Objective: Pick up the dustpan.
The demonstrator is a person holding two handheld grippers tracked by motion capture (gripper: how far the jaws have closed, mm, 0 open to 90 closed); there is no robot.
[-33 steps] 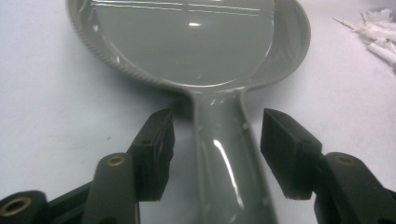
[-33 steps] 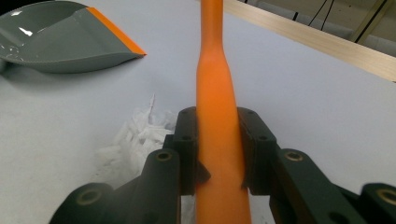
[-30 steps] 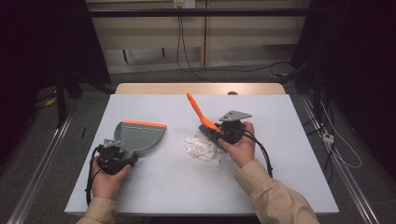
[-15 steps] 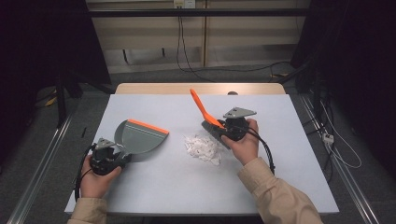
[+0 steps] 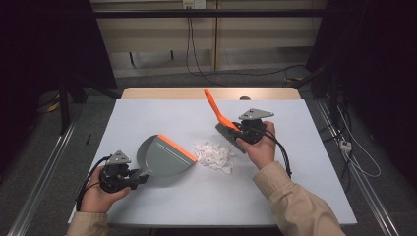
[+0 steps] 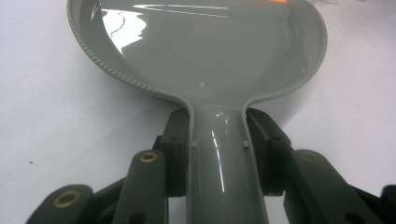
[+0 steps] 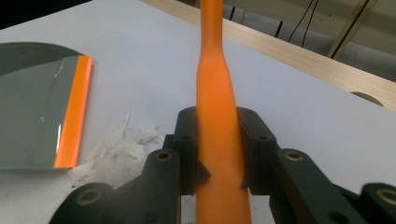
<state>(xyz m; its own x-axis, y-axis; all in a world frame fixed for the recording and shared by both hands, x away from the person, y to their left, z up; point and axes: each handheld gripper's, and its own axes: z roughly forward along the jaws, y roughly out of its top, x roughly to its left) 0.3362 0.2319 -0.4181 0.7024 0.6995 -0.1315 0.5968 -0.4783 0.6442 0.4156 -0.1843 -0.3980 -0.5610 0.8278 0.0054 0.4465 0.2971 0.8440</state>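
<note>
- The left gripper is clamped on the handle of the grey dustpan; its jaws have just been closing, and in the left gripper view both pads press the handle from either side.
- The right gripper is closed tight on the orange brush, whose handle runs up between the jaws while the bristle end points down toward the table.
- The heap of white paper shreds lies on the table between the two tools, touching or just beside the dustpan's orange lip.
- To sweep well, the person would probably keep the lip flat on the table and pressed against the heap, so that nothing slides under it.
- The brush seems best set down on the far side of the shreds, then drawn toward the dustpan in short, light strokes; a hard stroke could scatter the paper or push the dustpan back.
- No brand, label or readable writing shows on the dustpan, the brush or the grippers.
</note>
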